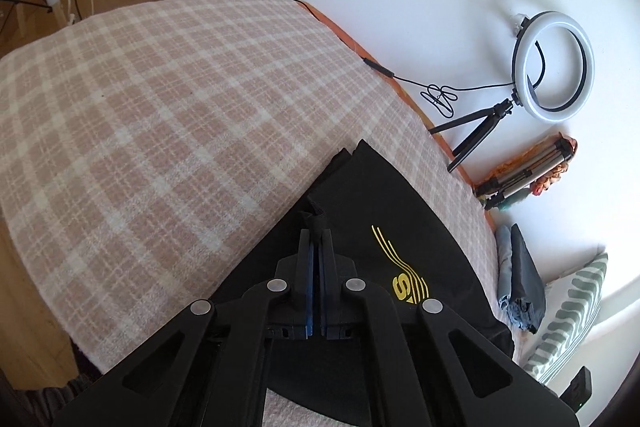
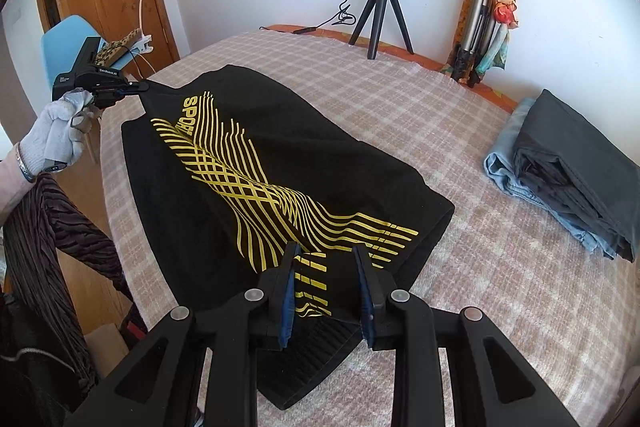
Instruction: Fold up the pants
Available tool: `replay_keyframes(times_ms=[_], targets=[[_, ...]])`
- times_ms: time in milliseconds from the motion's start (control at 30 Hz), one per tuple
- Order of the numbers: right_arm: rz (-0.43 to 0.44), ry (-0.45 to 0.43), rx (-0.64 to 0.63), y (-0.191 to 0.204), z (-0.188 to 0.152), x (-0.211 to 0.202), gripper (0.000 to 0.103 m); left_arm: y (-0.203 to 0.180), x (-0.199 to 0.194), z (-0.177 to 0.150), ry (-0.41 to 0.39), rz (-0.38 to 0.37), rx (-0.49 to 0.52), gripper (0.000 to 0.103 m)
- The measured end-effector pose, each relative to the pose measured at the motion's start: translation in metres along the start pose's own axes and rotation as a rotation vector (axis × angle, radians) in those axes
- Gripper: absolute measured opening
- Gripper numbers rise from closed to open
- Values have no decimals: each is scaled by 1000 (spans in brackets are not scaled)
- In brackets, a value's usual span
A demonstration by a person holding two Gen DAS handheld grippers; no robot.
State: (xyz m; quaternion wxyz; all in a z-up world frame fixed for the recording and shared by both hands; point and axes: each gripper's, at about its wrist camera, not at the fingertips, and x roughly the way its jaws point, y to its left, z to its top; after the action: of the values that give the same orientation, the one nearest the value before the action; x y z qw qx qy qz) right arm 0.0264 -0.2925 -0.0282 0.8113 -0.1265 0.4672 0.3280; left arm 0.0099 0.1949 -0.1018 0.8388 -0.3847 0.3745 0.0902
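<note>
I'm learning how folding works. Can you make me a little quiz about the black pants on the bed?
1. True or false: the left gripper has its jaws shut on a corner of the black pants.
2. What colour is the print on the pants? A) yellow B) red C) green
3. What lies on the checked blanket to the right of the pants?

Key: 1 true. 2 A. 3 a stack of folded clothes.
</note>
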Motion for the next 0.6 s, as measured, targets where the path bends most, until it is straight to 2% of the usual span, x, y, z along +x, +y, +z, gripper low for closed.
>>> replay_keyframes(times_ms=[133, 333, 400, 600], targets=[[4, -6, -5, 5, -13, -10, 26, 0, -16, -15, -8, 1, 22, 0], [19, 109, -25, 10, -30, 19, 26, 10, -23, -37, -1, 46, 40, 0], [13, 127, -42, 14, -33, 25, 26, 16, -20, -39, 11, 53, 27, 0], [3, 172, -55, 17, -34, 33, 28, 11, -21, -38, 2, 90, 106, 0]])
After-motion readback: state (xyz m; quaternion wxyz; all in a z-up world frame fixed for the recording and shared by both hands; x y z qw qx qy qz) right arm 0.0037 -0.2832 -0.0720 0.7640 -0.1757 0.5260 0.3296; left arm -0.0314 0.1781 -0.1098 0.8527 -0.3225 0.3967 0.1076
